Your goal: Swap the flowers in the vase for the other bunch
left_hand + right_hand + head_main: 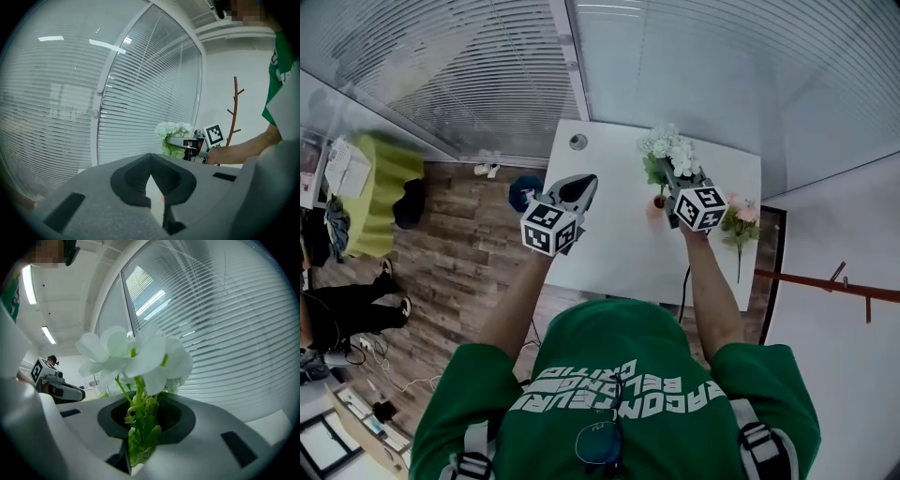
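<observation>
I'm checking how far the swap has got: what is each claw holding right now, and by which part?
The right claw grips the white flowers by their green stems, below the blooms. The left claw holds nothing.

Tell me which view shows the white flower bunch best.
The right gripper view: the white flower bunch fills the frame, stems clamped between the right gripper's jaws. The head view shows the bunch small from above; the left gripper view shows it distant, side-on.
</observation>
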Available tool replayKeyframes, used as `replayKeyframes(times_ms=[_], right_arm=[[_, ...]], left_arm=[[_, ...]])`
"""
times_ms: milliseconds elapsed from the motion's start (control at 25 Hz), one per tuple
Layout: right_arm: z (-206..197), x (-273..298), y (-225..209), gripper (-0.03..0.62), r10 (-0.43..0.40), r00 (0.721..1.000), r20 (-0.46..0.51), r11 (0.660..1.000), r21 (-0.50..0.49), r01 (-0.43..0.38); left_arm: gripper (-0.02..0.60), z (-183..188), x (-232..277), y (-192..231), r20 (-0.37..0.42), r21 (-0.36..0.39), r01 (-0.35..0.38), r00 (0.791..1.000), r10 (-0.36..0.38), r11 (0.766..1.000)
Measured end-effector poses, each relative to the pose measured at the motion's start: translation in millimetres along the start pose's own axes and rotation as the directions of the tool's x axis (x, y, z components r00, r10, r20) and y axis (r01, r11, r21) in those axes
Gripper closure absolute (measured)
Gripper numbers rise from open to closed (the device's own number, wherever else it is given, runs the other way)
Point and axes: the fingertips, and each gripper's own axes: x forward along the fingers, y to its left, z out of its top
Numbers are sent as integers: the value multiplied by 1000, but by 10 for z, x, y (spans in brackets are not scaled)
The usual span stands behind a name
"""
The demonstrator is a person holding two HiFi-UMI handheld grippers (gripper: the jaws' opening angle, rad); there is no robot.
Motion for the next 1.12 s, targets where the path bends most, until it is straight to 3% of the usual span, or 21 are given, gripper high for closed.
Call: replayKeyframes(times_ms=[720, 960, 1120], right_arm=[[-892, -51, -88, 500, -54, 978, -202, 998, -20, 51], [-952, -82, -83, 491, -45, 977, -210, 999, -14, 43], [-956, -85, -75, 411, -40, 969, -244, 999, -6, 40]], left_arm=[[577, -46, 5, -60, -2, -5, 14, 1000, -14, 1000], [577, -64, -62, -105, 9, -8, 5, 1000, -5, 1000], [577, -47, -112, -109, 16, -7, -3, 1000, 3, 1000]])
